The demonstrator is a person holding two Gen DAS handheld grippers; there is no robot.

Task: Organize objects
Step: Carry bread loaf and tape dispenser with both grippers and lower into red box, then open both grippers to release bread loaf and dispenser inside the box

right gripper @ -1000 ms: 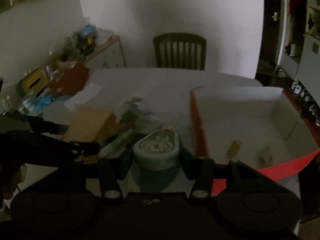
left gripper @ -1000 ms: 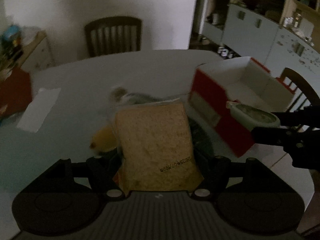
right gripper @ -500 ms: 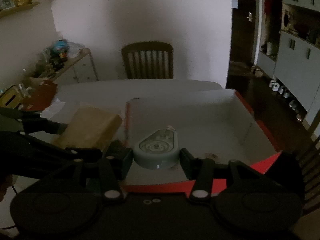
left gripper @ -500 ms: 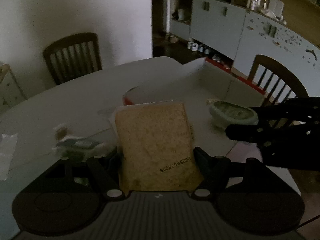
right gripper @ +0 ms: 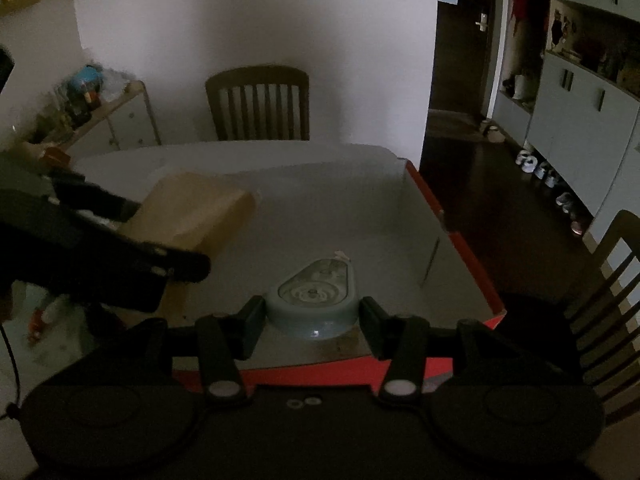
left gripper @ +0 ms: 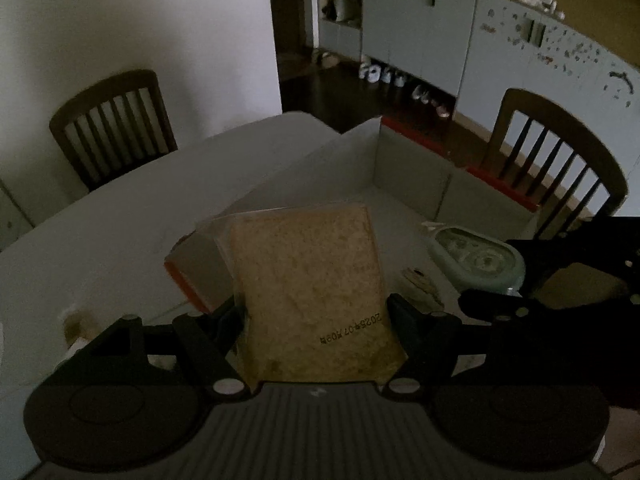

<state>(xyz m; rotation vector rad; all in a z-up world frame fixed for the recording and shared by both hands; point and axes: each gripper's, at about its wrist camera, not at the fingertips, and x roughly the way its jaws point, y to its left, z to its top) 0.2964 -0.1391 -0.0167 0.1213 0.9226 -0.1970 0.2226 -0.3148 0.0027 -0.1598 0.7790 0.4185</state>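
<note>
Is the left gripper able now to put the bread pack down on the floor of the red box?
Probably yes. The left gripper holds the bread pack over the open red box, and the floor below looks bare. The right gripper with the tape dispenser stays beside it.

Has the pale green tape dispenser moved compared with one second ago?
Yes. The tape dispenser, held in the right hand-held gripper, has travelled from outside the red box to over its floor.

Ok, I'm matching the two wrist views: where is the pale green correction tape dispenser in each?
Left wrist: correction tape dispenser at right of centre, in the right tongs.
Right wrist: low centre, between the tong fingers.
Shared landmark: red-edged white box, beneath it in both.
</note>
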